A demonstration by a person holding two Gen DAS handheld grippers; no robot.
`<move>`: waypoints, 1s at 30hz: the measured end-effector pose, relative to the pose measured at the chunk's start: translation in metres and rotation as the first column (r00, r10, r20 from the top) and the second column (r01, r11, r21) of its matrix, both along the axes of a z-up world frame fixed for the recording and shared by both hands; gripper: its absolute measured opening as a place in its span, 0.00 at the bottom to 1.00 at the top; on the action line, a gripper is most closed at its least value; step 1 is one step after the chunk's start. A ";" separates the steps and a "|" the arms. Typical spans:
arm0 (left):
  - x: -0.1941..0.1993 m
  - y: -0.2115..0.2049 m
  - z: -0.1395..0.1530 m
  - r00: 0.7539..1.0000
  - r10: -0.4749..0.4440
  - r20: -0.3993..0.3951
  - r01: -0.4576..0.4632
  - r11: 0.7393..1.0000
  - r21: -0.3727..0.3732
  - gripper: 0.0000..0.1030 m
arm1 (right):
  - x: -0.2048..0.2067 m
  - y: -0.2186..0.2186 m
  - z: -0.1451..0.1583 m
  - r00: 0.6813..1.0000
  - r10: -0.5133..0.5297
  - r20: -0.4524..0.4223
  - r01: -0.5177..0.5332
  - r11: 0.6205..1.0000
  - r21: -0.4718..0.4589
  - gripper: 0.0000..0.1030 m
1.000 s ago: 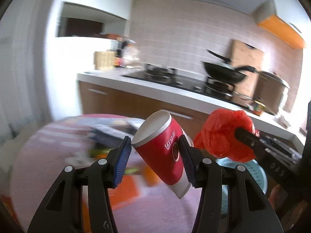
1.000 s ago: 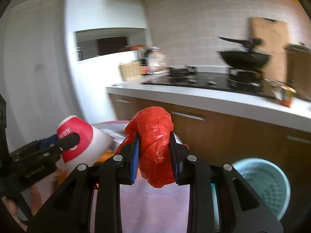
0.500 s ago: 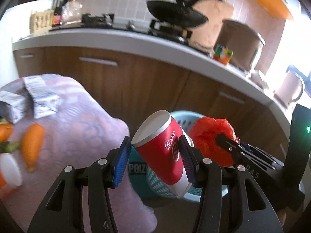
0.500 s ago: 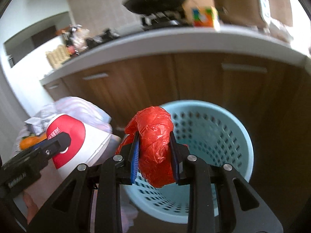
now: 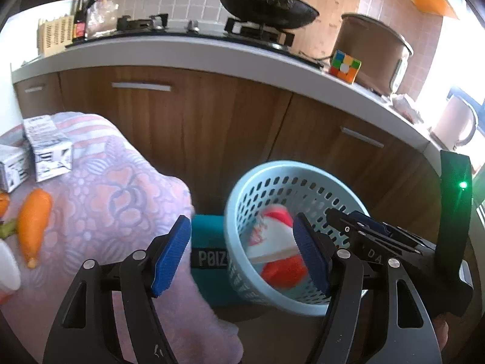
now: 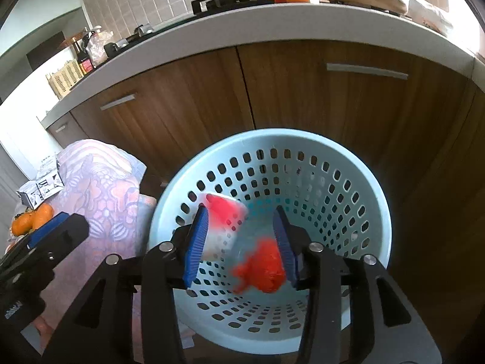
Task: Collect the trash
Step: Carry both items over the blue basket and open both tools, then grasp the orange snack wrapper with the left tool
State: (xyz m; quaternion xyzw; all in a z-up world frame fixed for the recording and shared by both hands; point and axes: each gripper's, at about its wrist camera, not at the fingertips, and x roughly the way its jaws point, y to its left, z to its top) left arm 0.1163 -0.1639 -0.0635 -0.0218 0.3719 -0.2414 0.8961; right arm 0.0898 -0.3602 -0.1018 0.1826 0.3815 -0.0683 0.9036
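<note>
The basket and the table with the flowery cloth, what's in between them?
A teal box sits between the basket and the cloth-covered table, in the left wrist view.

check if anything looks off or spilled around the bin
Nothing spilled. The paper cup and red plastic bag are blurred inside the blue basket, apparently mid-fall, as both grippers' jaws are opening. The only oddity is a puzzle cube on the counter beside the stove.

Floral-clothed table [image 5: 121,200] bearing a carrot [image 5: 33,221] and crumpled cartons [image 5: 48,148], blue basket [image 6: 376,212] on the floor
</note>
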 end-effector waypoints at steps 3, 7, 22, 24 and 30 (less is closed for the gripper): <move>-0.007 0.017 0.010 0.999 0.034 0.026 -0.034 0.999 -0.011 0.66 | -0.003 0.009 0.011 1.000 0.015 0.023 -0.014 1.000 -0.014 0.40; -0.024 0.054 0.026 0.993 0.099 0.066 -0.096 0.994 -0.043 0.66 | -0.008 0.035 0.036 0.992 0.082 0.092 -0.079 0.996 -0.032 0.40; -0.102 0.237 0.063 0.856 0.492 0.158 -0.491 0.870 -0.049 0.66 | -0.025 0.199 0.094 0.854 0.459 0.245 -0.452 0.888 -0.088 0.40; -0.110 0.260 0.058 0.830 0.535 0.156 -0.539 0.842 -0.021 0.66 | -0.027 0.217 0.095 0.836 0.492 0.242 -0.484 0.870 -0.096 0.40; -0.121 0.309 0.033 0.823 0.562 0.080 -0.565 0.825 0.010 0.73 | -0.031 0.264 0.096 0.788 0.573 0.225 -0.566 0.818 -0.101 0.40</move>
